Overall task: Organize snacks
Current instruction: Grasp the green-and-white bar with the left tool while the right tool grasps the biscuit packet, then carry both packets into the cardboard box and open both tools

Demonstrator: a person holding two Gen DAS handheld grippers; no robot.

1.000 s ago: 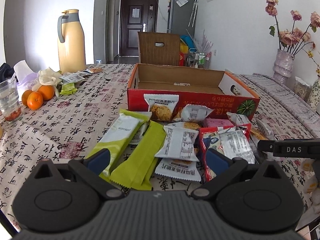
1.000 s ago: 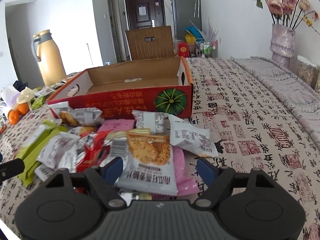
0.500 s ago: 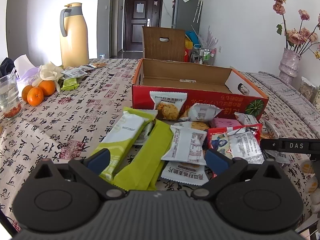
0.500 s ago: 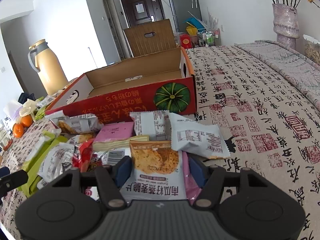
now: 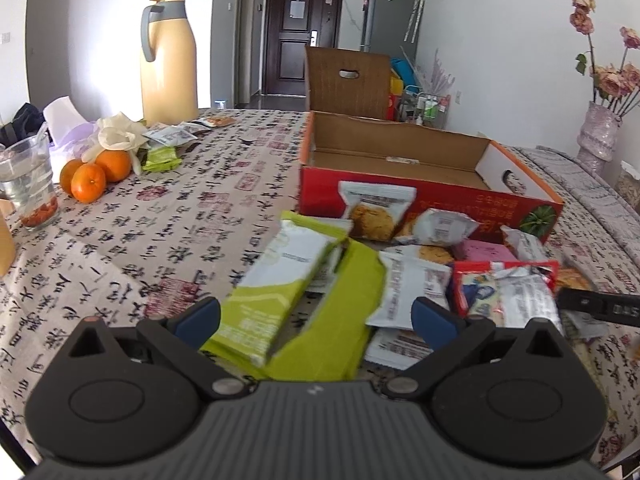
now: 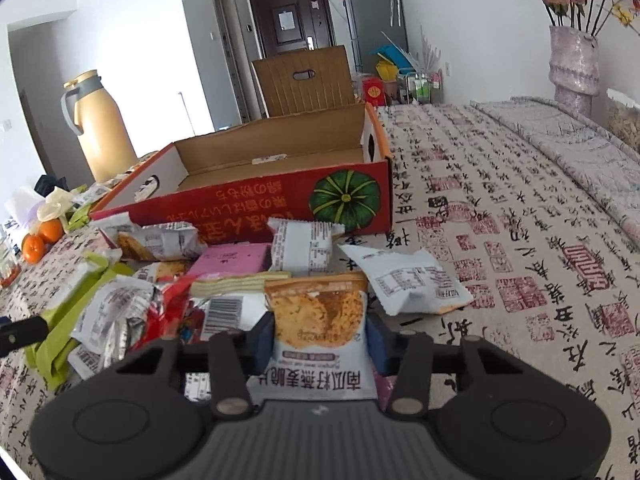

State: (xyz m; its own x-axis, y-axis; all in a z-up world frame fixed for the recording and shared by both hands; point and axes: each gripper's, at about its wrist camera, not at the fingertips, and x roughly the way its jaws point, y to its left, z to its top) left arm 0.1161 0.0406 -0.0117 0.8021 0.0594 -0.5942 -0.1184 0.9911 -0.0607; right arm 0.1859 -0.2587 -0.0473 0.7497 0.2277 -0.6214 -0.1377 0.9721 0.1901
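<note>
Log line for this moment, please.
right claw: shut on cracker packet | left claw: open over green packets | box: empty

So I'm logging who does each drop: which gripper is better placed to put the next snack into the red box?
Right. The right gripper is shut on the orange-printed snack packet, with the red box straight ahead. The left gripper is open above the green packets, holding nothing.

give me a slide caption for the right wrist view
Right hand-held gripper closes on an orange cracker packet before the open box.
</note>
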